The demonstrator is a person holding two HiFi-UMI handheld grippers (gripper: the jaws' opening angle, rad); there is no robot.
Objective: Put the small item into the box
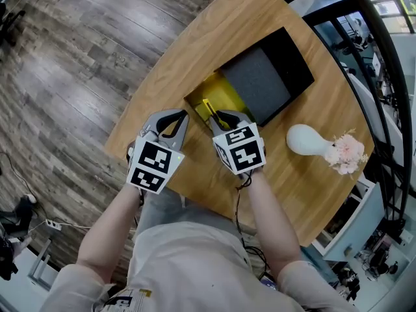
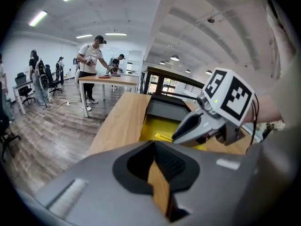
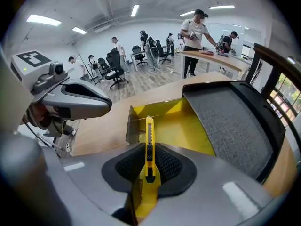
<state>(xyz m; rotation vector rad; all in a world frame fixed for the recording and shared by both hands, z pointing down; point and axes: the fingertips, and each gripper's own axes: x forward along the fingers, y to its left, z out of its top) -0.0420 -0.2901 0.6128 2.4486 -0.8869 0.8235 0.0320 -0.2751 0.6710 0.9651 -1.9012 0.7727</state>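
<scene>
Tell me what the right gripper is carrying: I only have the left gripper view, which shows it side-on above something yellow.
Observer: The right gripper has its jaws shut on a yellow utility knife, which lies lengthwise along the jaws.
Operator: Is it inside the box?
Observer: No. It is gripped with its tip over the near edge of the box, and the yellow floor that shows is bare.
Operator: Anything else nearby?
Observer: A white vase with pink flowers is on the table, on the person's right and apart from the box.
</scene>
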